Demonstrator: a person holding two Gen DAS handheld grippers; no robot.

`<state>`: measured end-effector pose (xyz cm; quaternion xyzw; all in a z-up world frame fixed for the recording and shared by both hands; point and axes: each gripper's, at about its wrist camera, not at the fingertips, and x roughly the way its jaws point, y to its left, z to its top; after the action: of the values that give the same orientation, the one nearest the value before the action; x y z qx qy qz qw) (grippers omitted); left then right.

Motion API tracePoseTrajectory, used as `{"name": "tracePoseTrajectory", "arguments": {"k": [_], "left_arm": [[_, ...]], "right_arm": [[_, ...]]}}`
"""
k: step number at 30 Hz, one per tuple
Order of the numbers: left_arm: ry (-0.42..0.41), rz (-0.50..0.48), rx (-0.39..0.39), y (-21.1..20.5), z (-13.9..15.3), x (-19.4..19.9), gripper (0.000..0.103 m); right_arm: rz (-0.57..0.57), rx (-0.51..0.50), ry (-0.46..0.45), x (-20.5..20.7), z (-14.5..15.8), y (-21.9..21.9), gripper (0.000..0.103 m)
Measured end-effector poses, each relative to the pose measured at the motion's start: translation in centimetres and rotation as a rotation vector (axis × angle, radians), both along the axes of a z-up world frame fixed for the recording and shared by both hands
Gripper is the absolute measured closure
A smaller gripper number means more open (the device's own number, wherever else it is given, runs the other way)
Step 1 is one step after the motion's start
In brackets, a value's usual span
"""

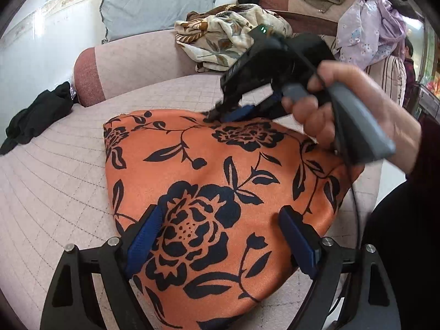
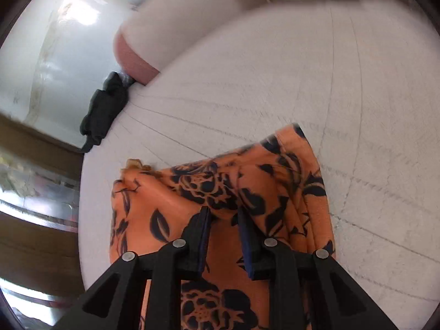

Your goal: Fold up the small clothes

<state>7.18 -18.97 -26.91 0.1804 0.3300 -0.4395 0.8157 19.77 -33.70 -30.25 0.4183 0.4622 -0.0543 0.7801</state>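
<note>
An orange garment with a dark floral print [image 1: 214, 181] lies folded on the pale quilted bed surface [image 1: 55, 181]. My left gripper [image 1: 220, 228] is open wide, its blue-padded fingers [image 1: 145, 236] resting on the near part of the cloth. My right gripper [image 1: 220, 115], held in a hand, touches the garment's far edge. In the right wrist view the right gripper [image 2: 224, 214] is partly open, with a raised fold of the garment [image 2: 247, 192] between its fingers; whether it grips the fold is unclear.
A black garment [image 1: 35, 118] lies at the bed's left edge, also in the right wrist view [image 2: 104, 107]. A floral cloth pile [image 1: 228, 35], a grey pillow [image 1: 154, 2], a lilac garment [image 1: 368, 27] and a pink bolster [image 1: 90, 74] sit at the back.
</note>
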Motion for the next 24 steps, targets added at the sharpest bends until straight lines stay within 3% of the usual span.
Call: {"name": "tracePoseTrajectory", "arguments": {"k": [3,8,14,18,21,24], "left_arm": [[-0.020,-0.005,0.017,-0.1,-0.1,-0.3,0.014],[-0.023,0.000,0.022,0.1,-0.1,-0.6,0.014],[-0.040,0.004,0.036,0.0,-0.2,-1.1,0.014],[-0.036,0.008,0.039,-0.1,-0.1,-1.1,0.014],[-0.043,0.005,0.052,-0.2,0.0,-1.4,0.014],[-0.036,0.002,0.058,0.1,0.5,-1.4,0.014]], "right_arm": [[-0.008,0.062,-0.038,-0.1,0.3,-1.2,0.079],[0.036,-0.051,-0.126,-3.2,3.1,0.5,0.078],[0.094,-0.096,-0.189,-6.8,6.0,2.9,0.078],[0.141,-0.096,-0.162,-9.9,5.1,4.8,0.078],[0.163,-0.099,-0.035,-10.8,2.4,5.6,0.079],[0.168,-0.106,-0.054,-11.1,2.0,5.7,0.082]]}}
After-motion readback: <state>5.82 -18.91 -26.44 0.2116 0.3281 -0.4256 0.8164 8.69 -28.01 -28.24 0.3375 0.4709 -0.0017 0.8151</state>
